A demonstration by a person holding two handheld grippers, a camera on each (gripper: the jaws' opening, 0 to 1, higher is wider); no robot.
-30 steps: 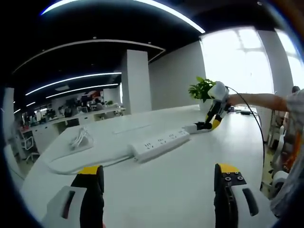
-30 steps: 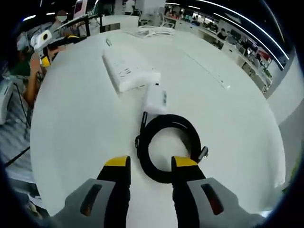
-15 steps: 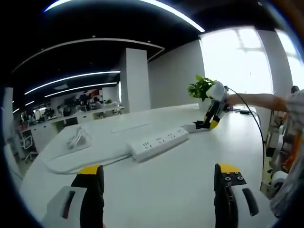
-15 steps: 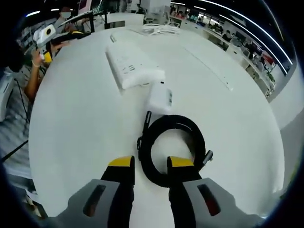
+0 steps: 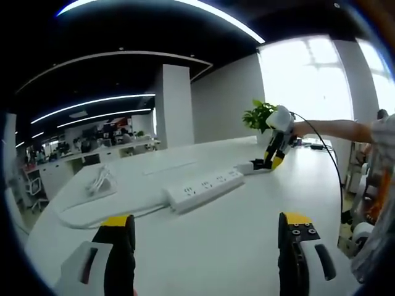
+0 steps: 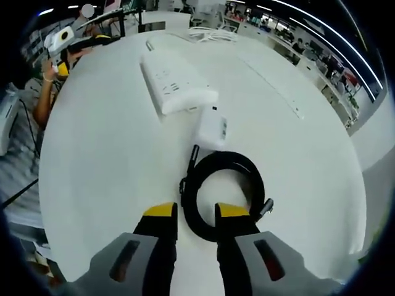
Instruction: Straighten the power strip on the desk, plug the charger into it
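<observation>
- While my left gripper (image 5: 207, 246) hangs with fingers spread and empty, the strip (image 5: 203, 188) lies askew mid-bench (image 5: 234, 246); I'd square it first.
- In the right gripper view, my right gripper (image 6: 192, 216) is part-open around the cable (image 6: 223, 192) coil's near edge, not clamped; the charger (image 6: 211, 128) touches the strip's end, so I'd reach further for its body.

Right gripper view: near arc of the coiled black cable (image 6: 222, 196) hidden behind the yellow-tipped right tongs (image 6: 192, 216); whether the tips touch it, cannot tell. Far end of the long white power strip (image 6: 176, 84) blurs out; socket detail unreadable. Markings on the white charger brick (image 6: 212, 128) too small to read.

Left gripper view: the brick is a small pale blur beneath the other tongs; contact cannot be told. Person's sleeve (image 5: 378, 203) cut off at the right edge. White bundle (image 5: 102, 180) far left on the white tabletop (image 5: 210, 246) is indistinct.
</observation>
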